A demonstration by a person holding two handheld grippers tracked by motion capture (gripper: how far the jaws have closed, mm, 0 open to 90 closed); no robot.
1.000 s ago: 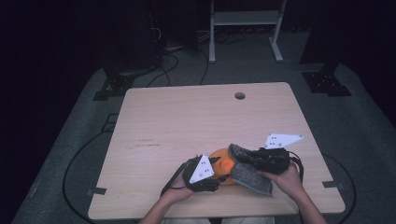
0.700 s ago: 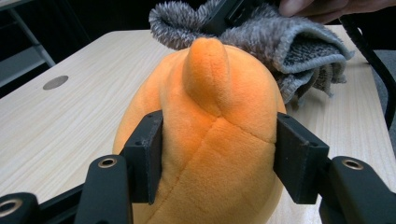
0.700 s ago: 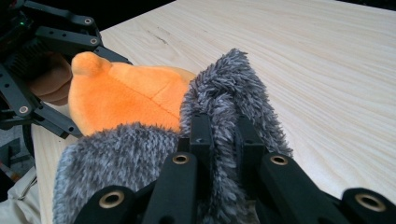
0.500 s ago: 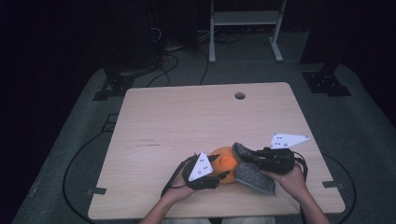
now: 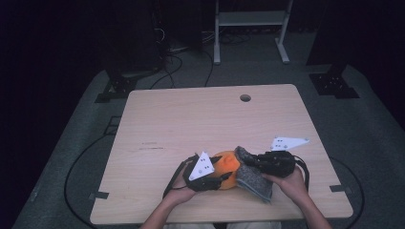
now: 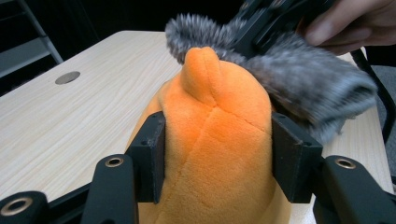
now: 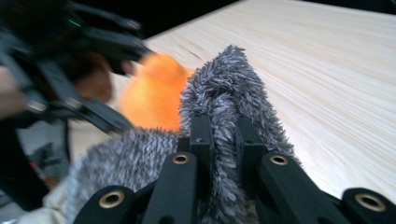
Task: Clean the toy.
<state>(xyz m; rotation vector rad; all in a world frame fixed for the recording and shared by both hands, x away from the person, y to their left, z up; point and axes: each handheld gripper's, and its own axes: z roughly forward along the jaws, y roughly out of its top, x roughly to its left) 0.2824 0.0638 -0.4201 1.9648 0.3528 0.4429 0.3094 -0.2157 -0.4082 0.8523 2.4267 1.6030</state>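
Observation:
An orange plush toy [image 5: 228, 164] lies near the table's front edge, and the pads of my left gripper [image 5: 217, 179] press on both its sides. In the left gripper view the plush [image 6: 215, 135] bulges between the two black pads [image 6: 152, 158]; these jaws have just been closing on it. My right gripper [image 5: 250, 162] is shut on a grey fuzzy cloth [image 5: 253, 180], which drapes against the plush's right side. The right gripper view has the cloth [image 7: 224, 93] pinched upright between my right gripper's [image 7: 223, 135] jaws, with the orange plush [image 7: 154, 98] just behind it.
The light wooden table [image 5: 191, 119] has a round cable hole [image 5: 245, 98] near its far edge. Cables [image 5: 76, 162] run over the dark floor at the left, and a white metal stand [image 5: 250, 28] is behind the table.

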